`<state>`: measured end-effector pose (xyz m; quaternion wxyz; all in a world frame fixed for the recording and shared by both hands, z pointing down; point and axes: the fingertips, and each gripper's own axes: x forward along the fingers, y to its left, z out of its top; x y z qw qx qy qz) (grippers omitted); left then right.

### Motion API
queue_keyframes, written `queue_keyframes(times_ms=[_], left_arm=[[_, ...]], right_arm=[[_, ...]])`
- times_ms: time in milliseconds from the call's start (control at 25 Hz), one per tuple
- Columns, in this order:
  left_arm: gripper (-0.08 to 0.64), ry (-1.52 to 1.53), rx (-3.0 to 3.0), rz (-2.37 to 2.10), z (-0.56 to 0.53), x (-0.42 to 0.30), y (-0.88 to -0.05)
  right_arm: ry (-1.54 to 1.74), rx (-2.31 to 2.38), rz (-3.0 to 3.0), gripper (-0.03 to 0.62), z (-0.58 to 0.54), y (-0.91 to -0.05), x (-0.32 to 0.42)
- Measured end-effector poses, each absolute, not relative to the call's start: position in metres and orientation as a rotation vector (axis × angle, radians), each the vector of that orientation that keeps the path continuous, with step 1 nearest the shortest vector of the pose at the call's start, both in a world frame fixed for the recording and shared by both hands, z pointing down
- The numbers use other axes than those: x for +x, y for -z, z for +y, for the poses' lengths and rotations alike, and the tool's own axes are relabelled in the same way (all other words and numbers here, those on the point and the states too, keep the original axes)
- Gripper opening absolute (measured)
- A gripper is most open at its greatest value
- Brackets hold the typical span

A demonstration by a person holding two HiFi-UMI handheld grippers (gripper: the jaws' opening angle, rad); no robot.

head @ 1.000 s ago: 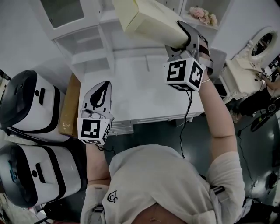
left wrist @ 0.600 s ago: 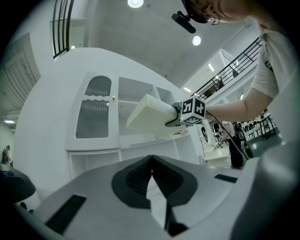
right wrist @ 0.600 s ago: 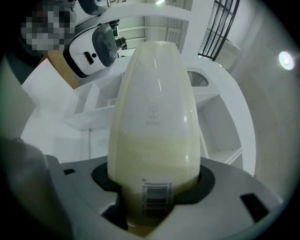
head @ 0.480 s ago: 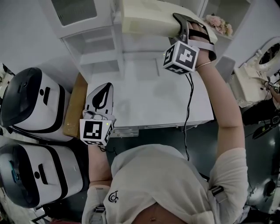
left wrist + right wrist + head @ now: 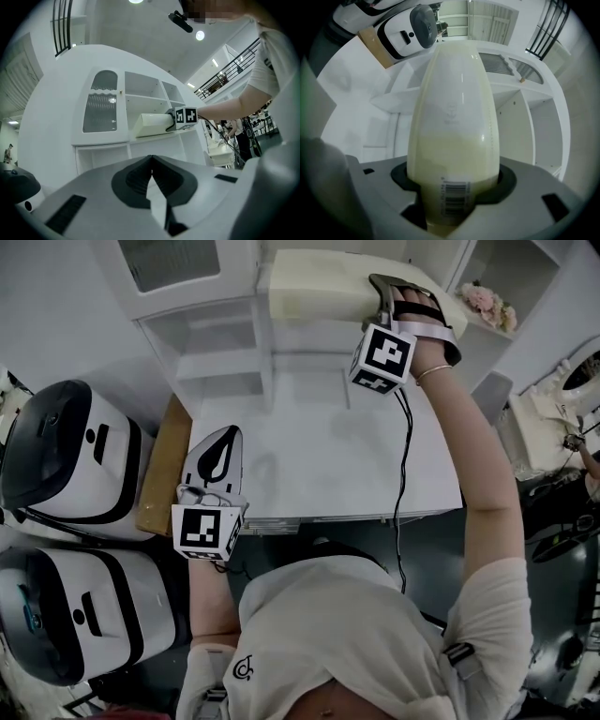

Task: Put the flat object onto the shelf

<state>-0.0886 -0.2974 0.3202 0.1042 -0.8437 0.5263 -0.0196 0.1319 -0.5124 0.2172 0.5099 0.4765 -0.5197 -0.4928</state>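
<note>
Flat, cool indoor light; my feeds come through dull and nearly colourless.

In the left gripper view I see a small round ceiling lamp (image 5: pixel 200 35) glaring overhead, and both gripper views bend hard toward black, vignetted corners. The pale cream, smooth plastic flat object (image 5: pixel 452 122) carries thin vertical highlights in the right gripper view, and its near end is soft. The head view is sharp, with faint shadows on the white tabletop (image 5: pixel 319 456).

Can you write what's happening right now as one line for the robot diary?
right hand-held gripper: shut on cream flat object, jaws just opened slightly | flat object: at shelf | left hand-held gripper: shut, empty
</note>
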Motion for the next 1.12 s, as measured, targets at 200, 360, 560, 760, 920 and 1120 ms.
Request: queue_keyframes(times_ms=[200,360,560,760,920,1120], left_arm=[[0.014,0.056,-2.491,1.540,-0.308,-0.079,-0.321],[0.014,0.052,-2.500,1.529,-0.322,-0.069,-0.321],[0.014,0.068,-2.506,1.535,-0.344,-0.060,-0.324],[0.014,0.089,-2.508,1.534,-0.361,-0.051,-0.324],[0.014,0.108,-2.510,1.539,-0.375,-0.049,-0.327],[0.014,0.132,-2.517,1.539,-0.388,-0.046,-0.333]], right_arm=[[1.179,1.111,-1.299,0.309,-0.530,-0.227,0.126],[1.207,1.093,-1.307,0.322,-0.545,-0.236,0.126],[1.231,1.085,-1.305,0.326,-0.562,-0.240,0.126],[1.228,1.075,-1.309,0.329,-0.582,-0.240,0.125],[1.168,1.040,-1.351,0.365,-0.598,-0.245,0.123],[1.169,1.013,-1.310,0.432,-0.618,-0.252,0.122]])
